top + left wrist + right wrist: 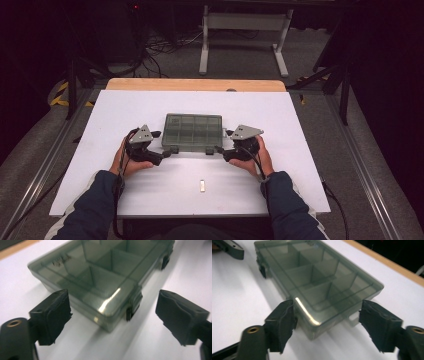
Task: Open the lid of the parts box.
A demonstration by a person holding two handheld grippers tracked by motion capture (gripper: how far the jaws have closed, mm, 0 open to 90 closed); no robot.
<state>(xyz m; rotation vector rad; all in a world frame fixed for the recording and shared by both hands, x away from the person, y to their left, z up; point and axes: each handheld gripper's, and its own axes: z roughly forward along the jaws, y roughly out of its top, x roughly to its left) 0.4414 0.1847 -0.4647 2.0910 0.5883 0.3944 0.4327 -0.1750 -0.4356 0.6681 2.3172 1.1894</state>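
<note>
A closed smoky compartment box (192, 132) is lying flat near the middle of the white table (280, 110), with its long axis running from left to right. The left tool (112, 315) is waiting at the near left corner of the box, and its jaws are standing wide open around this corner and the small black latch (132, 306), not touching them. The right tool (328, 322) is sitting at the near right corner, also open; its one jaw seems to be just touching the box wall. Both hands are resting low on the table, each pointing inward to the box. A small metal piece (202, 185) is lying nearer the person.
</note>
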